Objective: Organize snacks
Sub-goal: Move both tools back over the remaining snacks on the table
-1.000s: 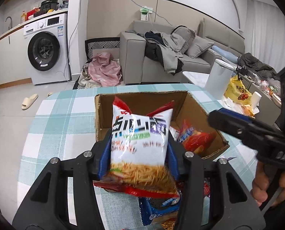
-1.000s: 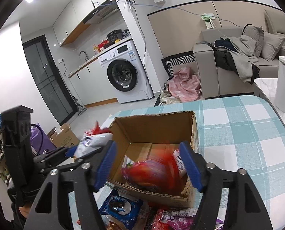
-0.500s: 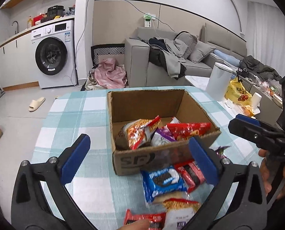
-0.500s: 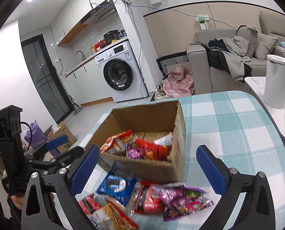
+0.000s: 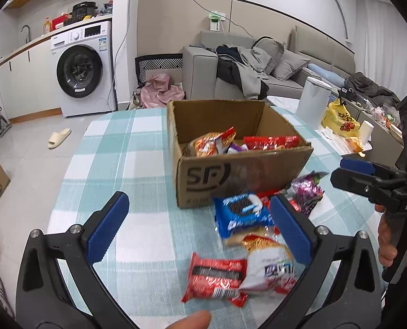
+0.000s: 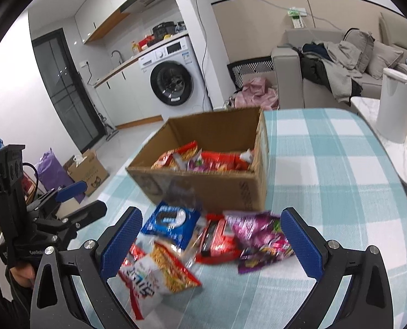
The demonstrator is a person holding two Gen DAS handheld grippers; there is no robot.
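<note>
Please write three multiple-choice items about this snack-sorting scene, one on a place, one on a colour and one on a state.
1. Where does the cookie packet lie?
A. inside the box
B. on the tablecloth in front of the box
C. on the floor

2. What colour is that cookie packet?
A. blue
B. green
C. yellow

3. How do the jaws of the left gripper and the right gripper stand?
A. both shut on packets
B. left open, right shut
C. both wide open, holding nothing

Answers:
1 B: it rests on the checked tablecloth just before the cardboard box.
2 A: its wrapper is blue with a dark cookie printed on it.
3 C: each gripper's blue pads stand far apart over the loose snacks, pressing on none; both have just been opening.
</note>
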